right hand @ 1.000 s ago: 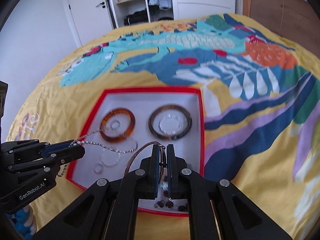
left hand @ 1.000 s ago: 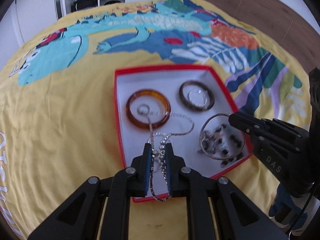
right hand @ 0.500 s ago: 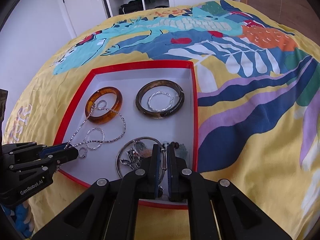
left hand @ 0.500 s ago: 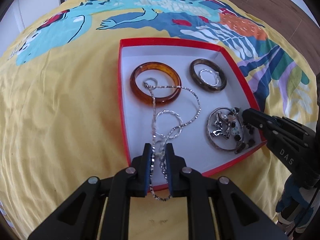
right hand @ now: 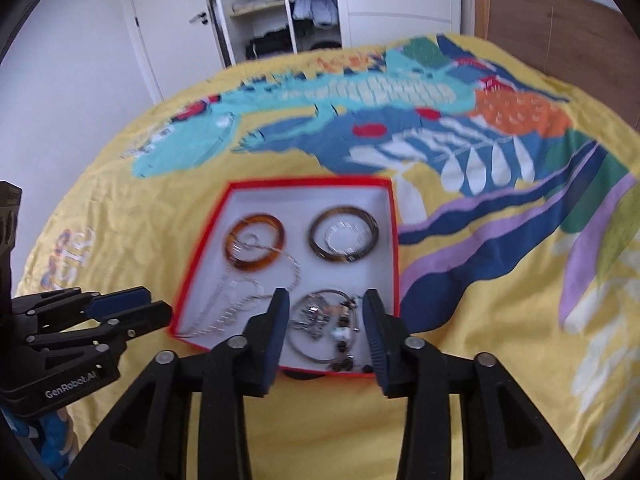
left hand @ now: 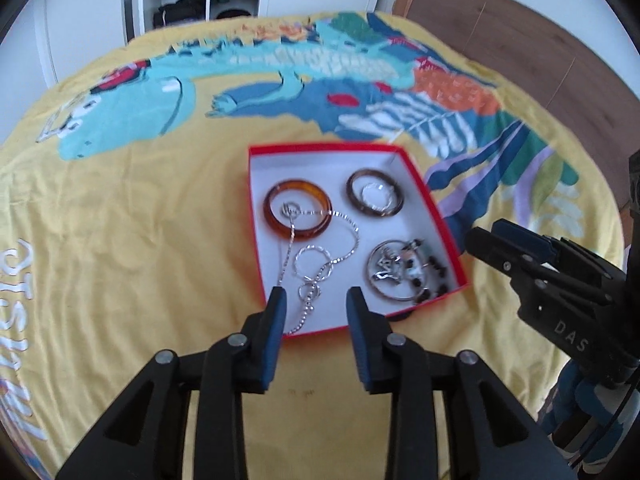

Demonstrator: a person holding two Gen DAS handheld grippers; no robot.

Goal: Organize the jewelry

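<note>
"das" is read on the empty, spread right gripper (left hand: 486,238); "genrobot.ai" is read on the empty, spread left gripper (right hand: 146,304), beside the red-rimmed white jewelry box (right hand: 394,240).

A red-rimmed white box (left hand: 256,240) is laid open on the bed. An amber bangle (left hand: 297,213), a dark bangle (left hand: 375,198), a loose silver chain (left hand: 320,256) and a charm bracelet (left hand: 404,272) are held inside.

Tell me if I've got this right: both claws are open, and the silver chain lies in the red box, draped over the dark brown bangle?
Not quite. In the left wrist view the silver chain drapes over the amber bangle, not the dark brown bangle. The rest holds.
</note>
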